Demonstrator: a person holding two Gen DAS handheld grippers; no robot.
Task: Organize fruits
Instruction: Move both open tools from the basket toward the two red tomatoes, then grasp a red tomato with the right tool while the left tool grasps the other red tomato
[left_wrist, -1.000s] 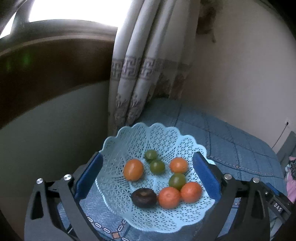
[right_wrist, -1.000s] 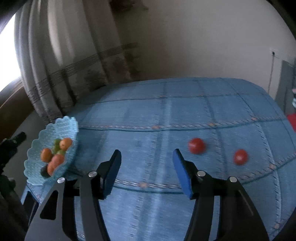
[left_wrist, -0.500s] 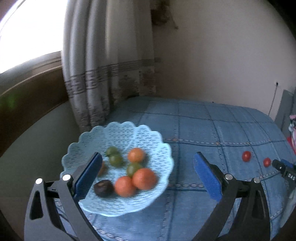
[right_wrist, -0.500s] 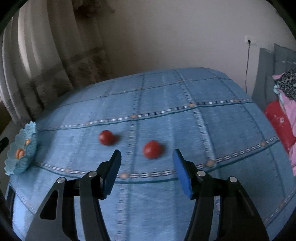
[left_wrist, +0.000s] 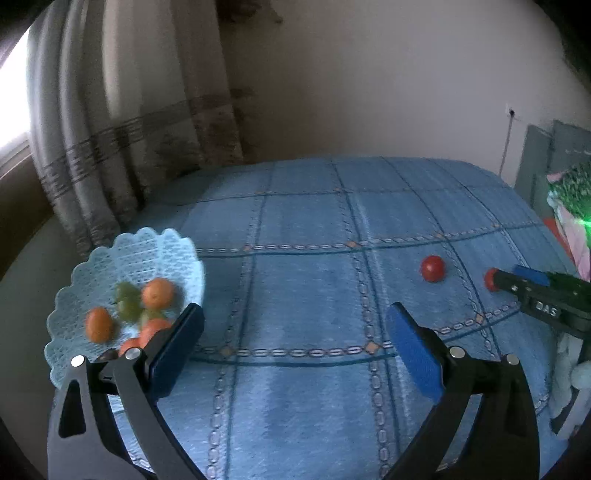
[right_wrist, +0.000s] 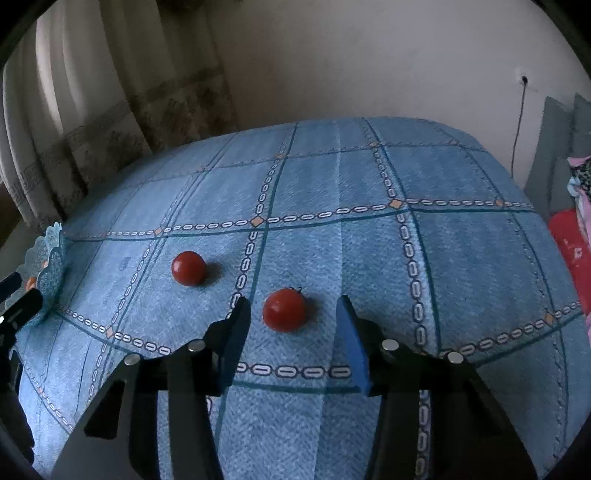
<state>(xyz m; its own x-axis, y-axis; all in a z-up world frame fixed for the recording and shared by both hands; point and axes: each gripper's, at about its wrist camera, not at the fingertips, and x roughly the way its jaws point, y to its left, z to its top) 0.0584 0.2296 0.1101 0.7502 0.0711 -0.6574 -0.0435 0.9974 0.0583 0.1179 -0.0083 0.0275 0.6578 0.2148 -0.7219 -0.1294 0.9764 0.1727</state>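
Observation:
Two red tomatoes lie on the blue checked cloth. The nearer tomato sits between the tips of my right gripper, which is open and not touching it. The other tomato rests to its left, apart. In the left wrist view the same tomatoes show as one in the open and one partly hidden behind the right gripper. A pale blue lattice basket at the left table edge holds several orange and green fruits. My left gripper is open, empty, just right of the basket.
The cloth-covered table drops away on all sides. A patterned curtain hangs behind the basket. A wall with a socket and cable is at the back; grey cushions and red and pink fabric lie to the right.
My left gripper has swung right, away from over the basket, which now sits at its left. My right gripper has moved right and forward until one tomato lies between its fingertips.

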